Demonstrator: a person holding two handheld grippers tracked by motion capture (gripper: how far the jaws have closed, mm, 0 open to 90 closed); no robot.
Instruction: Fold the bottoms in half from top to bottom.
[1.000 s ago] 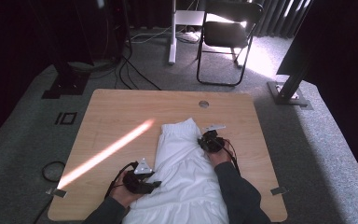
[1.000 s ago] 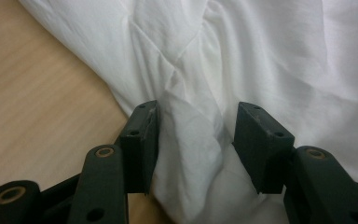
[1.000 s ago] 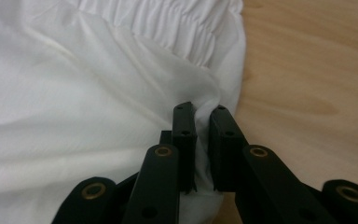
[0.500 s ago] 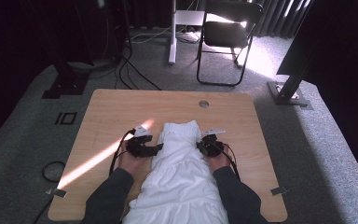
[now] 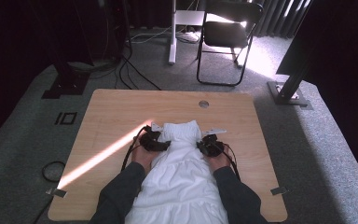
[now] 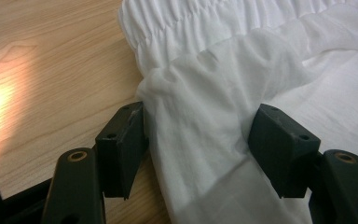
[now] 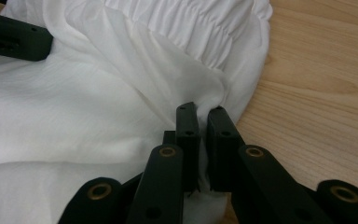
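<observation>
**On the wooden table: one white garment, two grippers at its gathered end**

At the left of the high view, one sunlit stripe crosses the table [image 5: 107, 116] beside the left gripper [image 5: 154, 140], which sits at the left edge of the single white garment [image 5: 182, 182]. The left gripper view adds what that camera cannot resolve: its two jaws stand wide apart, straddling a raised fold of the garment [image 6: 205, 116] without pinching it, the elastic band [image 6: 191, 23] just beyond. Across the cloth, the right gripper [image 5: 210, 145] rests at the opposite edge; the right gripper view shows its jaws clamped together on a pinch of fabric [image 7: 121, 93], the gripper [image 7: 203, 140] near bare wood. Beyond the table stands one folding chair [image 5: 226, 37]. No readable writing appears anywhere.
</observation>
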